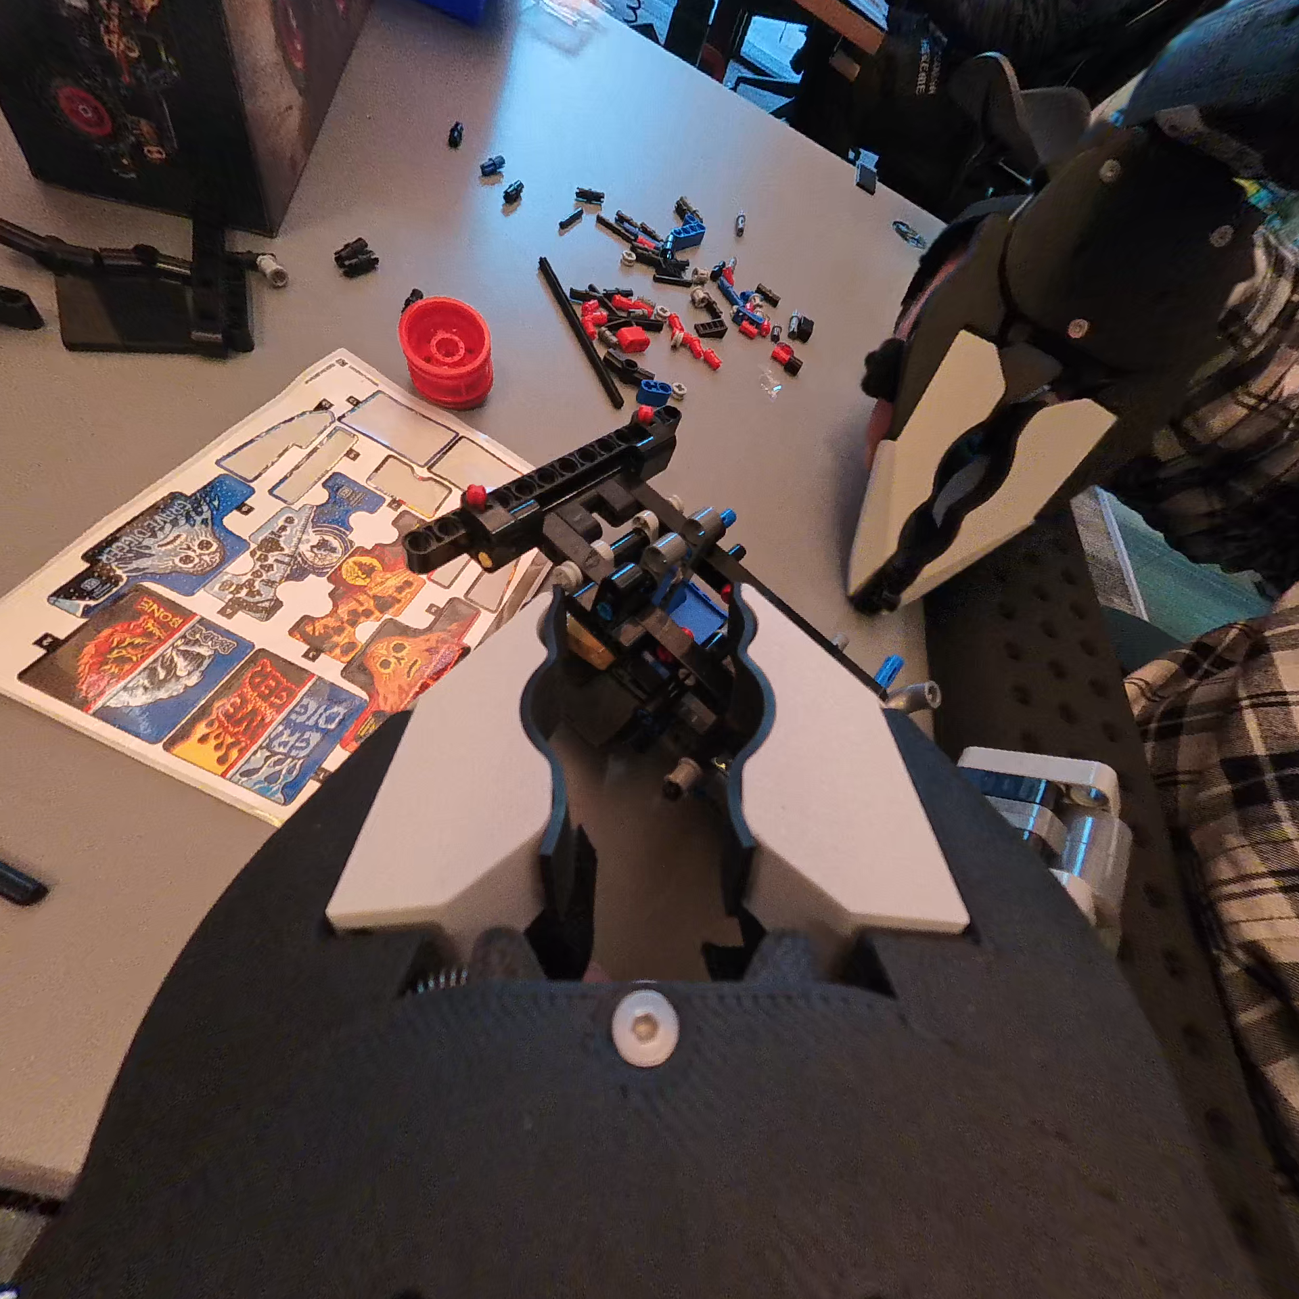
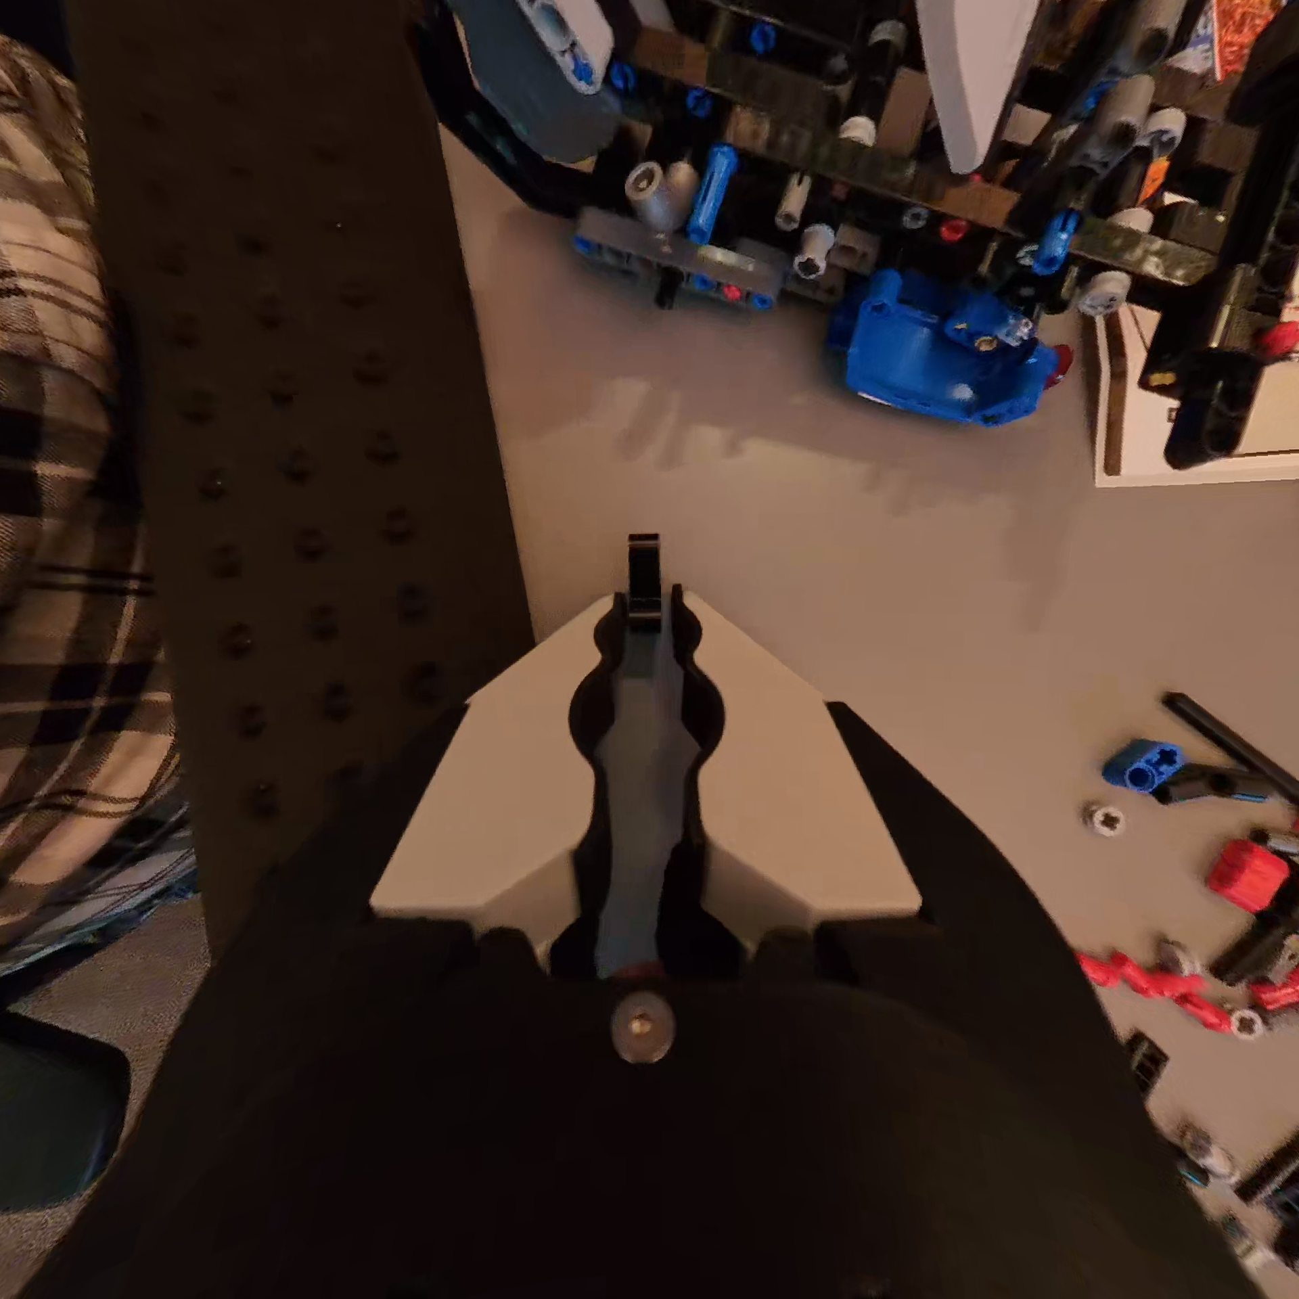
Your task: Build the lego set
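Observation:
My left gripper is shut on a black Lego chassis with grey, blue and red pins, held above the grey table. A long black beam sticks out to the upper left. My right gripper is shut on a small black pin that pokes out past the tips. It also shows in the left wrist view, tips down near the table's right edge. The chassis appears in the right wrist view at the top, with a blue block under it.
A pile of small black, red and blue loose parts lies at the back, with a red wheel hub and a sticker sheet to the left. A dark box stands far left. A black studded strip edges the table; a plaid sleeve is right. From my left tips it is roughly 11 centimetres to the red wheel hub; from my right, 20 centimetres.

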`<state>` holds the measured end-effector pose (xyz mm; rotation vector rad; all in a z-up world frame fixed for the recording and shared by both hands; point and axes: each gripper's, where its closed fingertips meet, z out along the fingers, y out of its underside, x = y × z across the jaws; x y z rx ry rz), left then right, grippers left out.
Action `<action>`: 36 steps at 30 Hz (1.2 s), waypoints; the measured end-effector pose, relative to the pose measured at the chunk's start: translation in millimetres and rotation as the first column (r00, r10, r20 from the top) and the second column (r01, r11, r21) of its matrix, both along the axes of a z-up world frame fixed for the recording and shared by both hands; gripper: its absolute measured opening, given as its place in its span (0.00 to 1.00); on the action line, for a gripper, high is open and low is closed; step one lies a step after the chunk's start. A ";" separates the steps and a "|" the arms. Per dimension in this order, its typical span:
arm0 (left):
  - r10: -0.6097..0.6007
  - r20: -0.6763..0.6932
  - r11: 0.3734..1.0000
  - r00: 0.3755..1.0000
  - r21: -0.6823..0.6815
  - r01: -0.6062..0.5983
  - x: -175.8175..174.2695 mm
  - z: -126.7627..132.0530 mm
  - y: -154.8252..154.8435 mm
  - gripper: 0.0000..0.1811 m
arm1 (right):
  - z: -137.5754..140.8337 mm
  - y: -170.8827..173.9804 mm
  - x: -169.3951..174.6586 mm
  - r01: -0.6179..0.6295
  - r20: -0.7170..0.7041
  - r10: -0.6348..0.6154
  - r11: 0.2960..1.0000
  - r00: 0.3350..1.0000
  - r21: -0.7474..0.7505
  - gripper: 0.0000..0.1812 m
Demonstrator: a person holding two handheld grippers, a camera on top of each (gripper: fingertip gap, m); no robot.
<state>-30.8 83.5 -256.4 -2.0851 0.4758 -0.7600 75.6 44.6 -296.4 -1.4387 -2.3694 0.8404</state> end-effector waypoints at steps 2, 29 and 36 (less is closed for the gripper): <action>0.003 -0.003 1.000 1.000 0.001 -0.003 -0.5 0.0 0.1 0.24 | 1.5 6.7 -1.3 0.032 -0.008 -0.032 0.999 0.999 0.015 0.11; -0.008 0.002 1.000 1.000 -0.004 0.008 1.7 -0.6 -0.7 0.23 | 16.6 -4.2 -9.5 0.069 0.042 -0.060 0.965 0.997 -0.251 0.05; -0.013 0.015 1.000 1.000 -0.011 0.014 2.3 -0.9 -1.5 0.23 | 16.4 19.7 -29.8 0.143 -0.010 -0.148 0.971 0.989 -0.192 0.13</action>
